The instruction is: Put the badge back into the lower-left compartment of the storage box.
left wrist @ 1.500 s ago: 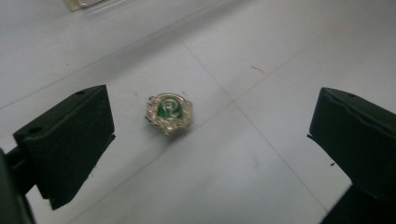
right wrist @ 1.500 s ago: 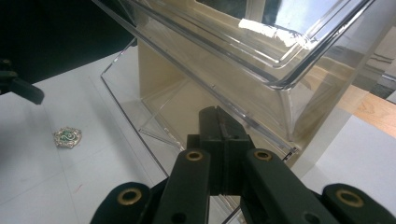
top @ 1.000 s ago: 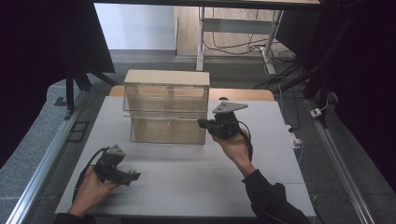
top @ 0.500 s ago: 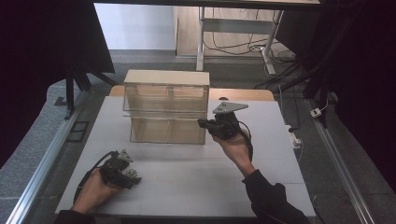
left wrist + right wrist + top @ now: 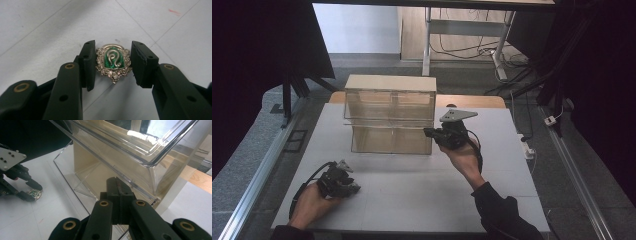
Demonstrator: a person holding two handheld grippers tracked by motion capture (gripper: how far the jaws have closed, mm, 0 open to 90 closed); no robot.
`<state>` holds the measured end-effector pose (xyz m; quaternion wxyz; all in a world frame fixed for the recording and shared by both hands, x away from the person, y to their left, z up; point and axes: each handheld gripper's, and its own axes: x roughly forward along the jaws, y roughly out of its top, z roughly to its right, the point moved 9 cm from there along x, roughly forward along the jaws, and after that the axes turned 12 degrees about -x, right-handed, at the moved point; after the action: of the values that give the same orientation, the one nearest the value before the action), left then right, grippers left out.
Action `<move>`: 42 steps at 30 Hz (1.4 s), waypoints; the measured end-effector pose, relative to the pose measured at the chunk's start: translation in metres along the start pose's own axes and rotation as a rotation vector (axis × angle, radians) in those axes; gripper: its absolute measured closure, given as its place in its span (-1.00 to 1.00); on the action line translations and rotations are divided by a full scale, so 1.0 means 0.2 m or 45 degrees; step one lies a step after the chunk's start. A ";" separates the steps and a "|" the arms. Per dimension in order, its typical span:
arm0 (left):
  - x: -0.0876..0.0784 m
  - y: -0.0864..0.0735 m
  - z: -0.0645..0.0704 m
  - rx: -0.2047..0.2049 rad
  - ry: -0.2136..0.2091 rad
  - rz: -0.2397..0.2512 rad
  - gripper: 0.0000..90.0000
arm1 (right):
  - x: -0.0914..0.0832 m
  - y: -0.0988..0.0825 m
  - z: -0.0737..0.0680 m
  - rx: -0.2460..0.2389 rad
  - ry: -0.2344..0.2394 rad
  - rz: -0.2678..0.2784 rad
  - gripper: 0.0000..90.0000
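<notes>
From above, your left claw (image 5: 346, 184) sits low near the bench's (image 5: 422, 195) front left corner, your left hand (image 5: 312, 202) wrapped round it. The badge itself is too small to pick out here. Your right claw (image 5: 432, 133) is up against the right front corner of the clear drawer cabinet (image 5: 389, 117), which stands toward the bench's far edge, well apart from the left claw. Your right hand (image 5: 464, 160) holds it level with the lower drawer.

Along your left claw (image 5: 112, 63), the green and silver crest badge (image 5: 113, 62) lies flat on the white bench (image 5: 50, 30) right between the two jaws. The jaws are spread, one just beside each edge of the badge; whether they touch it, you cannot tell. Nothing is lifted.

Along your right claw (image 5: 117, 192), the jaws are clenched together with no gap, tips at the clear lower drawer (image 5: 82, 180) of the cabinet; whether they pinch its rim is unclear. Off to the left, your other claw (image 5: 32, 191) straddles the badge (image 5: 34, 193) on the bench.
</notes>
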<state>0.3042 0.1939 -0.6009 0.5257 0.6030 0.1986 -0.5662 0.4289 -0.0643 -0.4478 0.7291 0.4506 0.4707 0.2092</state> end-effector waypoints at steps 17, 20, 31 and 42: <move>-0.12 0.10 0.05 -0.026 -0.133 0.227 0.27 | 0.00 0.00 0.00 -0.011 -0.003 0.005 1.00; -0.15 0.12 0.05 -0.027 -0.151 0.266 0.27 | 0.00 0.00 0.00 -0.011 -0.002 0.006 1.00; -0.23 0.20 0.04 -0.039 -0.156 0.423 0.27 | 0.00 0.00 0.00 -0.010 -0.002 0.006 1.00; -0.25 0.27 0.01 -0.055 -0.107 0.493 0.27 | 0.00 0.00 0.00 -0.018 -0.002 0.002 1.00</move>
<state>0.3349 0.1901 -0.5339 0.6455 0.5943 0.0691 -0.4748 0.4288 -0.0638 -0.4490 0.7325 0.4459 0.4682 0.2128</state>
